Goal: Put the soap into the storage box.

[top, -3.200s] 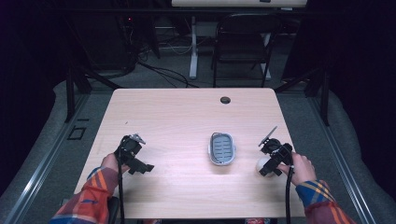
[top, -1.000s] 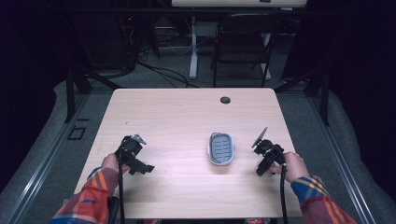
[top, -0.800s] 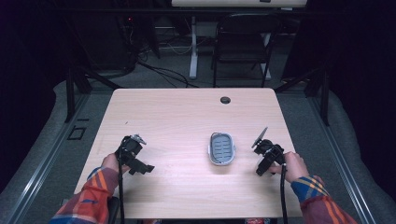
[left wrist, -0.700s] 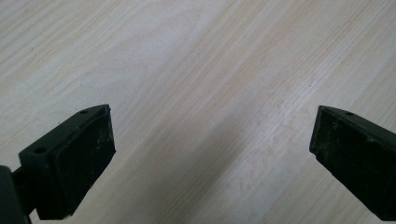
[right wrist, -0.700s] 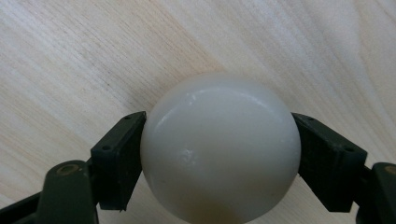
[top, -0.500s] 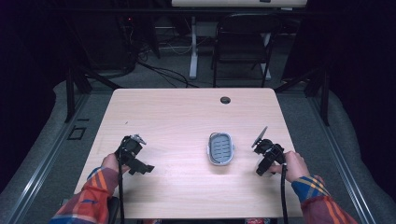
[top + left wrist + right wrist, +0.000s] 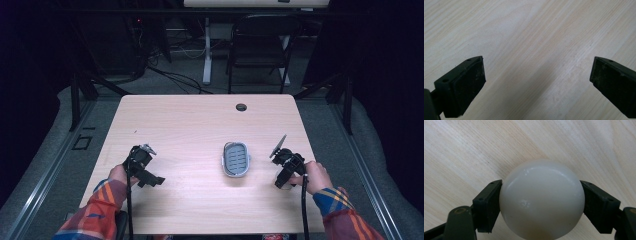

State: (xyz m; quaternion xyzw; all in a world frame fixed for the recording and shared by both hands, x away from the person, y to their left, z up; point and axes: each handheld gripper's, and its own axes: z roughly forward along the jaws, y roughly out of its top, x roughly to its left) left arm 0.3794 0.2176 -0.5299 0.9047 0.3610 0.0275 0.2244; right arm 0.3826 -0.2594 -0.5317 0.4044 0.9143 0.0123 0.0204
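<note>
A glossy white ball [image 7: 541,200] sits between the two black jaws of my right gripper [image 7: 541,195], which press on its left and right sides. The wooden table [image 7: 461,150] lies close behind it. In the high view my right gripper [image 7: 285,170] is at the table's right, a little to the right of a grey oval dish [image 7: 235,159] with a ribbed inside. My left gripper [image 7: 145,167] is at the table's left. Its jaws [image 7: 536,72] stand wide apart over bare wood with nothing between them.
A dark round hole [image 7: 241,107] sits near the table's far edge. Beyond the table are a black chair [image 7: 260,45], cables and a desk leg on the floor. Bare wood [image 7: 190,135] stretches between the two grippers and behind the dish.
Since the earliest frame my right gripper has shifted slightly left toward the dish and covers the ball. Over the last second nothing has visibly moved. The left gripper has stayed put.
</note>
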